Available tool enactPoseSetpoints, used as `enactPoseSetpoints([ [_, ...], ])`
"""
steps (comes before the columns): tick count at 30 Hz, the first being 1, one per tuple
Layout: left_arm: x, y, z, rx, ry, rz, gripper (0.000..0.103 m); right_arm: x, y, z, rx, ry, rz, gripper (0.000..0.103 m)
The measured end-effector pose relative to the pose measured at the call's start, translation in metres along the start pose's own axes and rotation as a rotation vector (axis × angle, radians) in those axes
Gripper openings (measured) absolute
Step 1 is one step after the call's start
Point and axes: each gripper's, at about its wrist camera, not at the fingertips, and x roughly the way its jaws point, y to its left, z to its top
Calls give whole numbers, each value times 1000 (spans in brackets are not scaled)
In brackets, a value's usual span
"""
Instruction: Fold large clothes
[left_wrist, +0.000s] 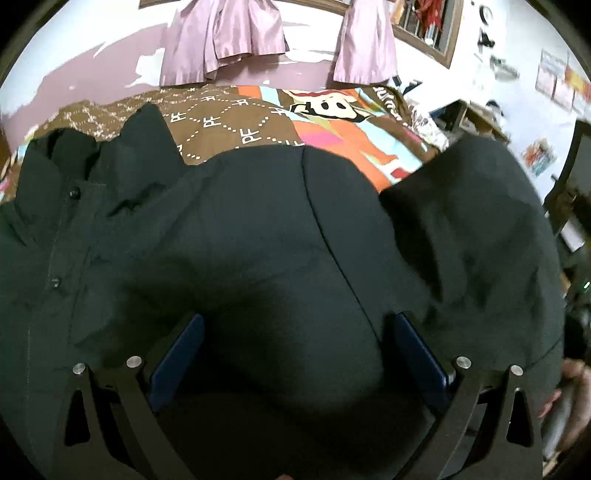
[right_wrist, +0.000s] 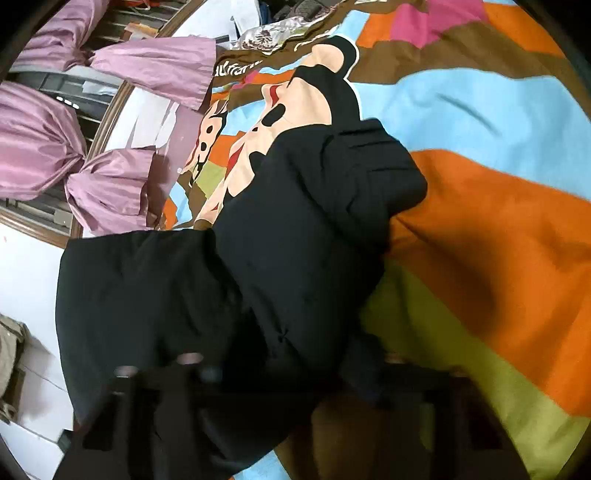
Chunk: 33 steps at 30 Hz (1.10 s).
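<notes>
The brown blanket (left_wrist: 229, 122), beyond the left fingers, repeats the white letters "PF" among dotted diamonds. Beyond the right fingers, white lettering on its brown band (right_wrist: 236, 62) is only partly legible.

From the left wrist we look steeply down, close over the black jacket (left_wrist: 280, 229) toward the pink curtains (left_wrist: 229, 33), while our rolled right-wrist view shares that jacket (right_wrist: 258, 258), the patterned bedspread (right_wrist: 480, 229) and curtains.
</notes>
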Motion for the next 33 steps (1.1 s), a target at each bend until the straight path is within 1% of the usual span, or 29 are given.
enactPoseSetpoints([
  [1,1,-1,0,11,4,14,100,-2,2,-1,-8,-5,2,20],
  [3,7,-3,-1,32,26,36,100,-11,11,2,-39,-24,-3,13],
  [4,9,-2,-1,38,36,36,100,-17,17,2,-55,-41,-6,11],
  [6,6,4,-2,40,53,-2,100,-30,37,3,-106,-73,-24,10],
  [8,-8,16,-1,24,65,-39,100,-45,57,3,-145,-96,-34,9],
  [11,-48,36,4,-5,55,-51,100,-78,104,-1,-235,-132,-39,9],
  [14,-97,58,11,-43,25,-44,100,-99,148,-11,-321,-151,-29,9],
  [19,-180,95,18,-124,-3,-76,100,-126,230,-50,-494,-185,20,9],
  [21,-217,112,18,-140,-19,-80,100,-129,270,-77,-610,-201,36,9],
  [23,-257,132,11,-172,-46,-78,100,-129,299,-104,-711,-203,56,9],
  [24,-272,140,8,-191,-56,-73,100,-125,318,-127,-781,-191,73,9],
  [25,-286,150,6,-213,-62,-68,100,-121,330,-142,-823,-175,88,9],
  [28,-327,183,-6,-292,-80,-43,100,-102,364,-199,-976,-102,146,9],
  [29,-341,196,-12,-313,-88,-21,100,-96,371,-217,-1023,-81,157,9],
  [30,-351,206,-15,-326,-94,2,100,-84,380,-245,-1108,-40,164,9],
  [32,-369,224,-26,-354,-98,48,100,-67,386,-284,-1228,17,163,9],
  [33,-376,234,-31,-373,-94,65,100,-52,386,-314,-1318,67,155,9],
])
